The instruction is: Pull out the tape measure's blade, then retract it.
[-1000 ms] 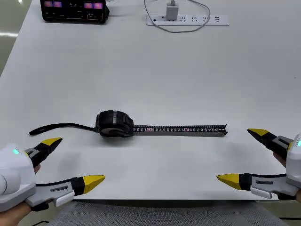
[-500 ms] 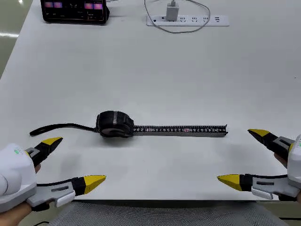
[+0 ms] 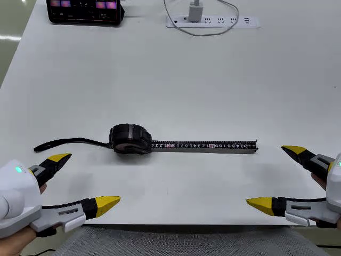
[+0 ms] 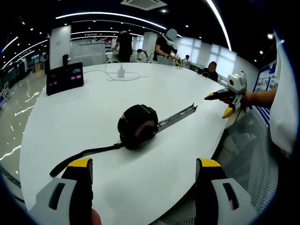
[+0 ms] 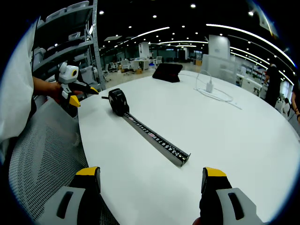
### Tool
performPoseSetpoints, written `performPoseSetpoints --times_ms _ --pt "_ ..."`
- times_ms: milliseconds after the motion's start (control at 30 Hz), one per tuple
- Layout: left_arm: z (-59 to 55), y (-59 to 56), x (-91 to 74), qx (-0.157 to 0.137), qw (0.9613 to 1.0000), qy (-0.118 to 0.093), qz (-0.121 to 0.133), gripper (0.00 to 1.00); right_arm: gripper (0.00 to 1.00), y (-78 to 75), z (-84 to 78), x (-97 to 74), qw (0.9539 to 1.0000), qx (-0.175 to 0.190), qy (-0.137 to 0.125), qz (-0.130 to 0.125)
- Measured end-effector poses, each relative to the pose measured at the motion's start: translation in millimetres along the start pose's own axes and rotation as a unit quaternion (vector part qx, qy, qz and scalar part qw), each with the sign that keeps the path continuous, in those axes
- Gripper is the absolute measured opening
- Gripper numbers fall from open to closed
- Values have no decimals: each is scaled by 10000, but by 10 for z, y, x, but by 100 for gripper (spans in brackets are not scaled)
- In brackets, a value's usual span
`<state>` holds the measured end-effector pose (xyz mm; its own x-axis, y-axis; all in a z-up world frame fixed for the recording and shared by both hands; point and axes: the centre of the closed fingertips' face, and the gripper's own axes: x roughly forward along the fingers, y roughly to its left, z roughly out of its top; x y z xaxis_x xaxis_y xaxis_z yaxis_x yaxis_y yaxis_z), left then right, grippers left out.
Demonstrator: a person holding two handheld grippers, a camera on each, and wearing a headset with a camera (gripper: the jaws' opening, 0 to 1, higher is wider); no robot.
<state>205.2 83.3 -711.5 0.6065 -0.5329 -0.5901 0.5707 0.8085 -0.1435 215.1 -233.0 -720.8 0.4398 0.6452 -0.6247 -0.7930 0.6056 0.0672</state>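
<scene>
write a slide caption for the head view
Tape measure on white table, blade extended; left gripper and right gripper both open, touching nothing.

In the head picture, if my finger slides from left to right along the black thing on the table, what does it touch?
black strap → tape measure case → pulled-out blade → hook at the blade's tip

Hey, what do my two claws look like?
The left claw and right claw match: rounded white bodies, grey-and-black jaws with pointed yellow ends. A small green light glows on the left body. The person wears a white top.
</scene>
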Motion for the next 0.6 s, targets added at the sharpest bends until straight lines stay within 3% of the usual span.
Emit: performPoseSetpoints --times_ms 600 --pt "20 -10 -2 -23 10000 -29 12 88 88 10 11 -6 10000 -12 -12 0"
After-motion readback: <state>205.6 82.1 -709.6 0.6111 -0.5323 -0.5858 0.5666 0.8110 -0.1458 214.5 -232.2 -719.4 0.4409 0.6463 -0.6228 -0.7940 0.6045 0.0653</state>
